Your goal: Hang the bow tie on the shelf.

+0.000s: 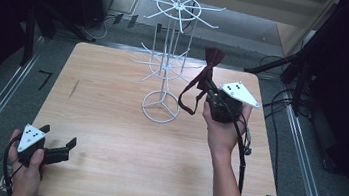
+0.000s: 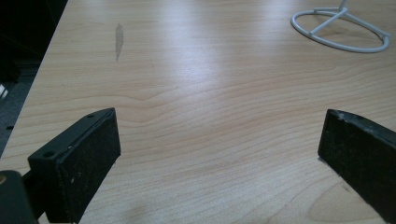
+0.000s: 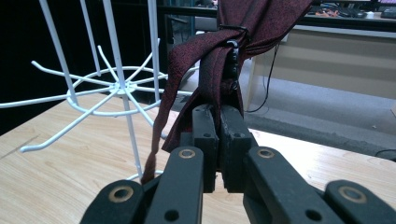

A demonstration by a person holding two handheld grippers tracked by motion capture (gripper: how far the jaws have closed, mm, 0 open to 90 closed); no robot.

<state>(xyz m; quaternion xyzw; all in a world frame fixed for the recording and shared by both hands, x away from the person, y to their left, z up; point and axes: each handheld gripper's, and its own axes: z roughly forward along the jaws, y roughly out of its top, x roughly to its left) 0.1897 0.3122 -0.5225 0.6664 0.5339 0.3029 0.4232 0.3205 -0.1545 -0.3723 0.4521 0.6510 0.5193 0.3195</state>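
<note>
Nearest the person, the left gripper [image 1: 58,148] idles with jaws spread and empty at the table [image 1: 107,135] edge, well short of the white wire rack [image 1: 166,67]. Farther in, the right gripper [image 1: 212,93] is clenched on a dark red bow tie [image 1: 206,71], raised just beside the rack. Looks like the hanging step; next, I'd say, the strap loop must slip over a rack prong.
</note>
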